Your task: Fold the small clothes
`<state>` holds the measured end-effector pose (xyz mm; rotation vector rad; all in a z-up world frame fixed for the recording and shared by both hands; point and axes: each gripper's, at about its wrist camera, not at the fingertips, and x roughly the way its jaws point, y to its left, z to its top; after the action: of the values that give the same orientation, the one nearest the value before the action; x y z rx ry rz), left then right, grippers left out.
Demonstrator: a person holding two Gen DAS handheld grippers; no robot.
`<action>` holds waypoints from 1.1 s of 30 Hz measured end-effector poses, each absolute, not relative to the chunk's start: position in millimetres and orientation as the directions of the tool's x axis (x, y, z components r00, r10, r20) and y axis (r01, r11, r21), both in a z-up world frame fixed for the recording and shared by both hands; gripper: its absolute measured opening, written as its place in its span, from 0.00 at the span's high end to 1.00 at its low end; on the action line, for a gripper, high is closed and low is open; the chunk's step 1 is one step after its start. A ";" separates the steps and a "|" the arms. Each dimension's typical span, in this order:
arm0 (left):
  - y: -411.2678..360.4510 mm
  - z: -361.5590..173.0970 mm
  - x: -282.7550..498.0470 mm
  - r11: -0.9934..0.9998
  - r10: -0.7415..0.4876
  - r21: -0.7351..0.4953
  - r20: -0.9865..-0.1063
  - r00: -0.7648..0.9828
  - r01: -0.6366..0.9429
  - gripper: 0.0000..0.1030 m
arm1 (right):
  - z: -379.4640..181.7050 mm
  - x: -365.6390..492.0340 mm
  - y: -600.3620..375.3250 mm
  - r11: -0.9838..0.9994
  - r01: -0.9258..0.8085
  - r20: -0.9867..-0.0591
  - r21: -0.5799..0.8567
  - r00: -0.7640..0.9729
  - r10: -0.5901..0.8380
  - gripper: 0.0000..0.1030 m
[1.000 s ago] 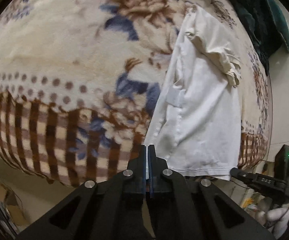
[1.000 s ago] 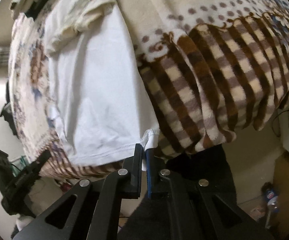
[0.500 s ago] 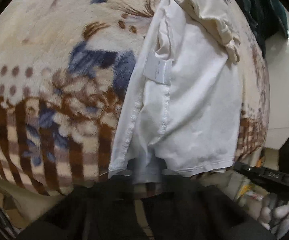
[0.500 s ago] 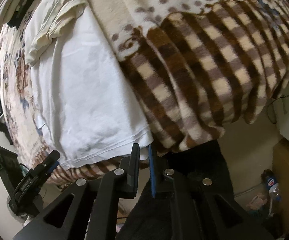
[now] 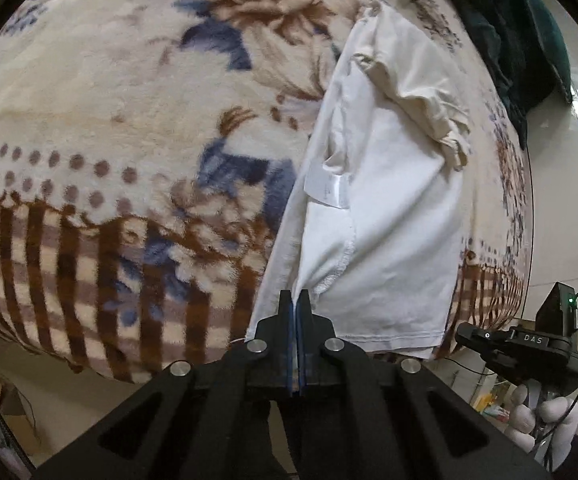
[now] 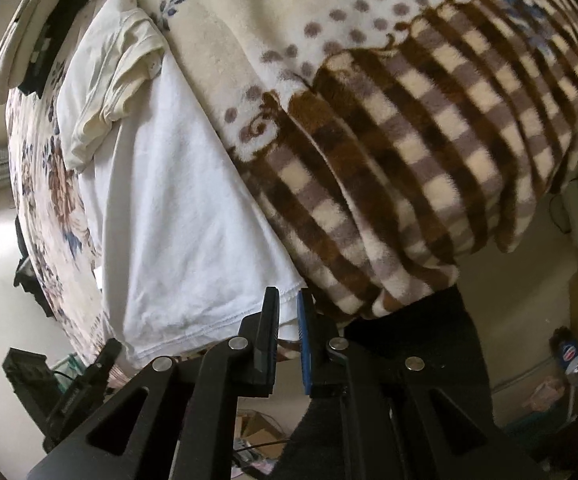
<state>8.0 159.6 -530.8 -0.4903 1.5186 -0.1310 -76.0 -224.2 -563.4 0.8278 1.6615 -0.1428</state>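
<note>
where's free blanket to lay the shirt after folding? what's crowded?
Free: the wide floral stretch of the blanket on the left of the white shirt, and the checked stretch on its other side. Crowded: the far end, with dark green fabric and a folded pile. The left claw pinches the shirt's hem; the right claw is open at its corner.

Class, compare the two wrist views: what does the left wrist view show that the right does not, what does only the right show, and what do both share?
Only the left: the shirt's label, a dark green cloth, and the left hand-held gripper shut on the hem. Only the right: a bottle on the floor, and the right hand-held gripper open at the hem corner. Both: the white shirt on the blanket.
</note>
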 end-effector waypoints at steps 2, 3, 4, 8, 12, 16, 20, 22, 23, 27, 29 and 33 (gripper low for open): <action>160.1 -537.0 9.4 0.900 -0.371 -0.374 -0.927 0.058 -0.223 1.00 | -568.2 -74.1 -220.6 0.727 0.589 -0.887 0.354 -0.035 0.460 0.90; 161.5 -539.3 10.3 0.901 -0.369 -0.372 -0.928 0.056 -0.225 1.00 | -570.7 -73.3 -218.3 0.729 0.585 -0.883 0.355 -0.045 0.466 0.90; 162.4 -541.4 10.3 0.904 -0.362 -0.364 -0.931 0.052 -0.224 1.00 | -574.8 -71.2 -216.7 0.737 0.579 -0.884 0.349 -0.057 0.463 0.88; 158.2 -558.1 10.1 0.917 -0.334 -0.329 -0.942 0.014 -0.227 1.00 | -592.5 -73.8 -212.3 0.719 0.594 -0.870 0.360 -0.065 0.489 0.73; 164.0 -581.1 3.3 0.895 -0.368 -0.339 -0.928 -0.051 -0.290 0.97 | -589.8 -85.4 -213.8 0.736 0.591 -0.887 0.332 -0.071 0.457 0.95; 182.1 -569.2 -6.6 0.838 -0.439 -0.408 -0.898 -0.006 -0.362 0.64 | -585.1 -89.2 -215.3 0.715 0.579 -0.844 0.391 -0.084 0.530 0.94; 194.9 -569.2 -7.9 0.765 -0.525 -0.509 -0.848 0.075 -0.395 0.29 | -573.9 -87.4 -235.7 0.661 0.586 -0.808 0.468 -0.018 0.589 0.69; 188.8 -578.4 0.2 0.761 -0.547 -0.528 -0.835 0.064 -0.377 0.29 | -574.9 -83.3 -243.3 0.658 0.579 -0.804 0.482 -0.006 0.595 0.40; 182.5 -582.3 4.5 0.763 -0.559 -0.540 -0.827 0.057 -0.355 0.29 | -578.1 -81.9 -245.0 0.652 0.578 -0.796 0.490 -0.008 0.605 0.39; 148.1 -595.6 12.9 0.788 -0.581 -0.557 -0.813 -0.019 -0.263 0.29 | -606.4 -84.3 -238.7 0.631 0.587 -0.745 0.507 -0.069 0.663 0.39; 135.6 -594.4 13.8 0.832 -0.529 -0.509 -0.847 -0.041 -0.221 0.30 | -616.6 -85.2 -227.4 0.632 0.588 -0.739 0.505 -0.083 0.669 0.39; 124.7 -584.9 11.8 0.853 -0.490 -0.472 -0.871 -0.030 -0.223 0.96 | -614.1 -92.2 -220.0 0.641 0.591 -0.759 0.489 -0.074 0.647 0.82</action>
<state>11.8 124.7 -584.9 -0.5700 1.6137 -0.2336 -92.2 -220.0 -614.1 1.0075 1.7455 0.0619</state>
